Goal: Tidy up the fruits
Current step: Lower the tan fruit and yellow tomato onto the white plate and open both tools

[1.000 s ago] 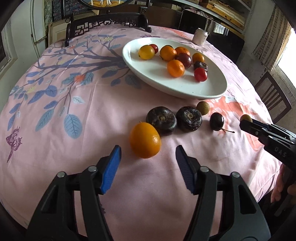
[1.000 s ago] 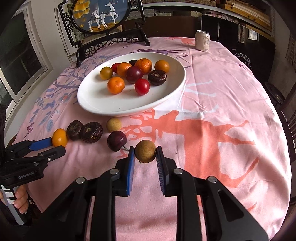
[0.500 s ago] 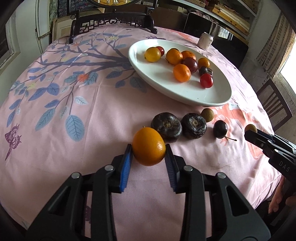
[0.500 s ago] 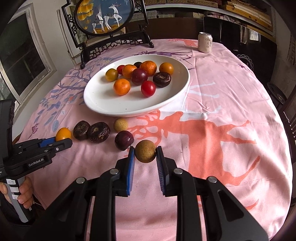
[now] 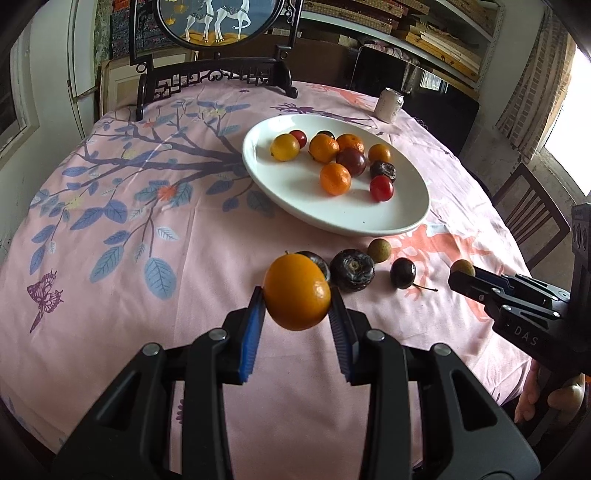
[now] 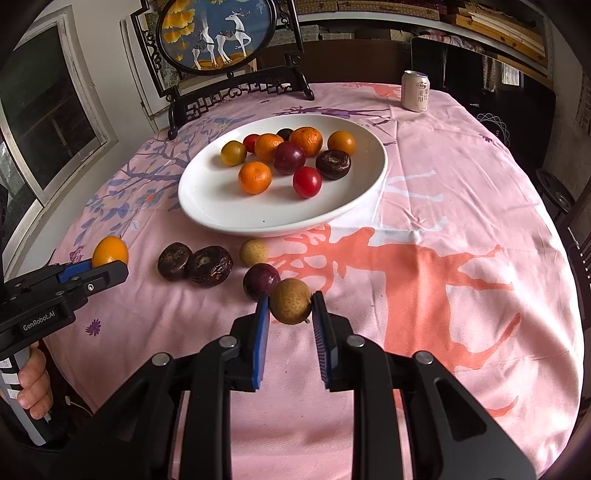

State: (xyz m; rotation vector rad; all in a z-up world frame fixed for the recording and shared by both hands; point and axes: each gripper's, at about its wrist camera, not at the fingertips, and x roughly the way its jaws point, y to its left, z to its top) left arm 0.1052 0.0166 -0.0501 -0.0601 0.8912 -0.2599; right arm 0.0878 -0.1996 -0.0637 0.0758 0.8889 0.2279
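My left gripper is shut on an orange citrus fruit and holds it above the pink cloth. A small brown longan is clamped in my right gripper, also off the cloth. The white oval plate lies further back with several oranges, plums and a red fruit in it. In front of the plate lie two dark wrinkled fruits, a pale longan and a dark plum. In the right wrist view the left gripper shows at the left edge with the orange.
A drink can stands at the far side of the table. A framed round picture on a dark carved stand sits at the back edge. A wooden chair is at the right. A person's hand grips the left handle.
The left gripper's jaws closed around the orange citrus fruit and then lifted it off the cloth. The right gripper kept the brown longan held, nearly still.
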